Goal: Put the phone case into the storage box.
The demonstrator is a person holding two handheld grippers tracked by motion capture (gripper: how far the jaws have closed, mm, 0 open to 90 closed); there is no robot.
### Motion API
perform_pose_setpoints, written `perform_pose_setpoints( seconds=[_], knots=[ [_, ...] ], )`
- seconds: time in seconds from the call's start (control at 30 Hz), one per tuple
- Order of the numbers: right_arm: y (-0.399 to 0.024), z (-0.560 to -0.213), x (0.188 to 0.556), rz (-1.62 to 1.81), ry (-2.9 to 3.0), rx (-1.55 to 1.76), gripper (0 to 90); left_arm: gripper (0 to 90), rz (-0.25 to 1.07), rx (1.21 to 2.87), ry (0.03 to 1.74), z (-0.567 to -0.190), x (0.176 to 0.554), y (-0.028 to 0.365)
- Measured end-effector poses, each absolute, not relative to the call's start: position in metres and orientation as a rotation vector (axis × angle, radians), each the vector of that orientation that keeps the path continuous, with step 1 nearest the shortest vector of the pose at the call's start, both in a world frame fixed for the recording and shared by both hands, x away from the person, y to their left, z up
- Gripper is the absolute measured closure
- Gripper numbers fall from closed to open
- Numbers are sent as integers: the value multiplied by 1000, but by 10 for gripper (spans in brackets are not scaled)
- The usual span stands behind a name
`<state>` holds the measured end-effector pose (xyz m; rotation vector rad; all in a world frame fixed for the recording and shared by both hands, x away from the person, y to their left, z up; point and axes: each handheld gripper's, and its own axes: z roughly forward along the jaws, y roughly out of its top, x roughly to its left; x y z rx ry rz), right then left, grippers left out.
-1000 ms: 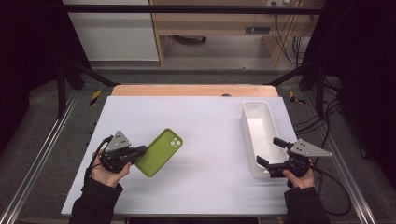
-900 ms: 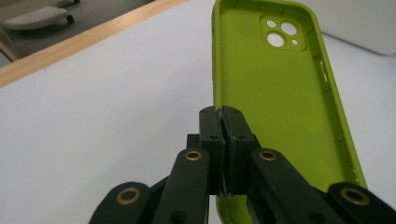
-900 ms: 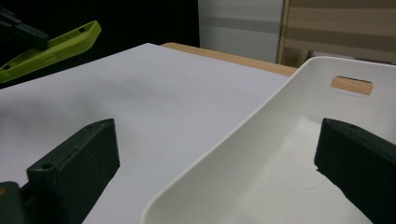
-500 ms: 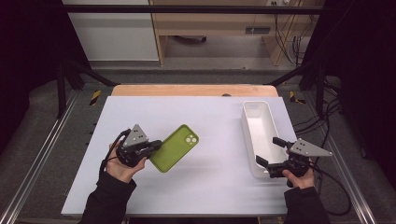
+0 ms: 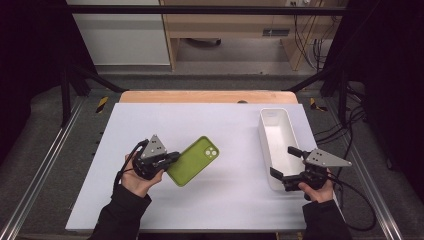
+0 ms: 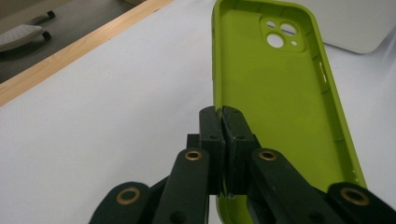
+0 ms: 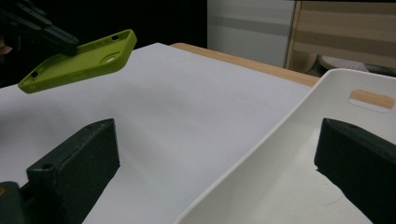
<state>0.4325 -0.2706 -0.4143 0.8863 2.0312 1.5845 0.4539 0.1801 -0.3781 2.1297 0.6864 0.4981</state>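
Note:
A lime-green phone case [image 5: 193, 160] hangs a little above the white table, camera cutout toward the far right. My left gripper [image 5: 170, 159] is shut on its near left edge; in the left gripper view the black jaws pinch the rim of the phone case [image 6: 275, 98], whose hollow inside faces the camera. My right gripper [image 5: 286, 164] stands open at the near end of the white tray [image 5: 274, 131], one jaw on each side of the tray's near wall. In the right gripper view the phone case [image 7: 79, 59] floats at the upper left, held by the left gripper [image 7: 44, 29].
The white tray [image 7: 299, 140] is long and narrow and holds nothing that I can see. The white table [image 5: 210, 120] ends at a wooden strip [image 5: 205, 97] at the back. Black frame bars and cables surround the table.
My left gripper has carried the phone case to the right, toward the middle of the table. The right gripper has stayed still at the tray.

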Motion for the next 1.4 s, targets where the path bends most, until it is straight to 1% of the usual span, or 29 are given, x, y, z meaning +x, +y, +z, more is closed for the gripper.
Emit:
perform_pose_setpoints(
  seconds=[0.37, 0.93, 1.4],
  knots=[
    [-253, -405, 432, 1580, 2072, 838, 4, 878, 532, 2133, 642, -383, 449, 167],
    [-230, -395, 438, 1542, 2137, 822, 13, 878, 558, 2120, 599, -382, 445, 158],
    [-194, -381, 443, 1523, 2215, 755, 17, 878, 568, 2135, 562, -382, 440, 148]
  ],
)
